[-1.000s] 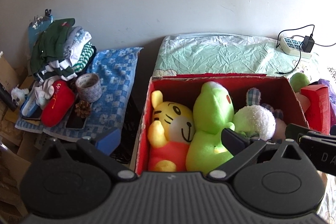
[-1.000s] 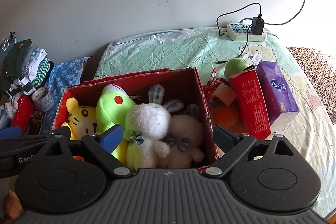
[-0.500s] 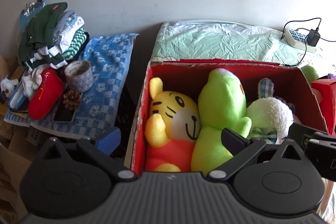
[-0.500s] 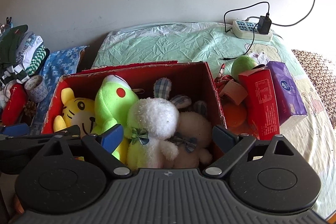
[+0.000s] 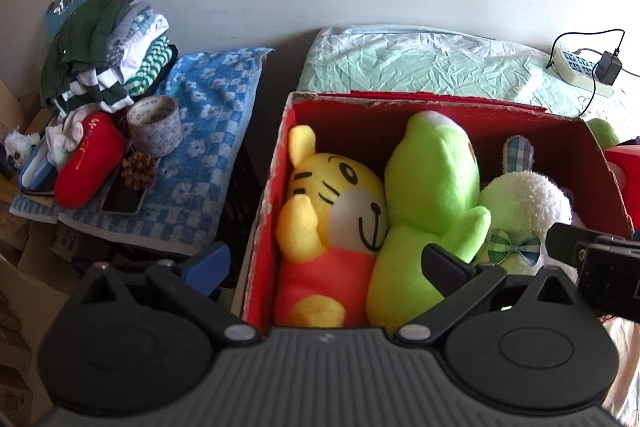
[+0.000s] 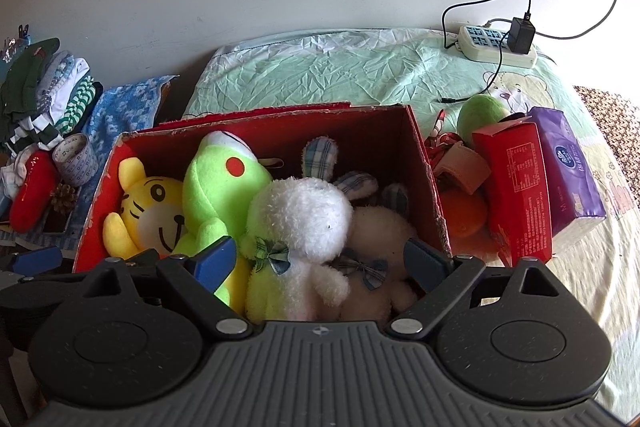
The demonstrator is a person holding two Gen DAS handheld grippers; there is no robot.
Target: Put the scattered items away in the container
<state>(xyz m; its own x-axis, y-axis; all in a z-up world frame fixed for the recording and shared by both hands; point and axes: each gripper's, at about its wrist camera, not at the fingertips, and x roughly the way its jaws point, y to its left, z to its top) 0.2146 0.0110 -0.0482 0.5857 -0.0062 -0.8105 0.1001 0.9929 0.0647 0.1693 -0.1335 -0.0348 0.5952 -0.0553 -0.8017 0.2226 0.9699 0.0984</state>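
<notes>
Where plushies [image 6: 296,227] crowd — red box [image 6: 424,187].

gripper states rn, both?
Left gripper: open, holding nothing, over the red box.
Right gripper: open, holding nothing, over the white bunny.

A home bedroom: rumpled bedsheet [image 6: 360,67], folded clothes [image 5: 108,47], plush toys [image 6: 224,187].

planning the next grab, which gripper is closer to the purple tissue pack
Right. The right gripper hovers over the red box, whose right wall is near the purple tissue pack; the left gripper sits over the box's left side, farther away.
</notes>
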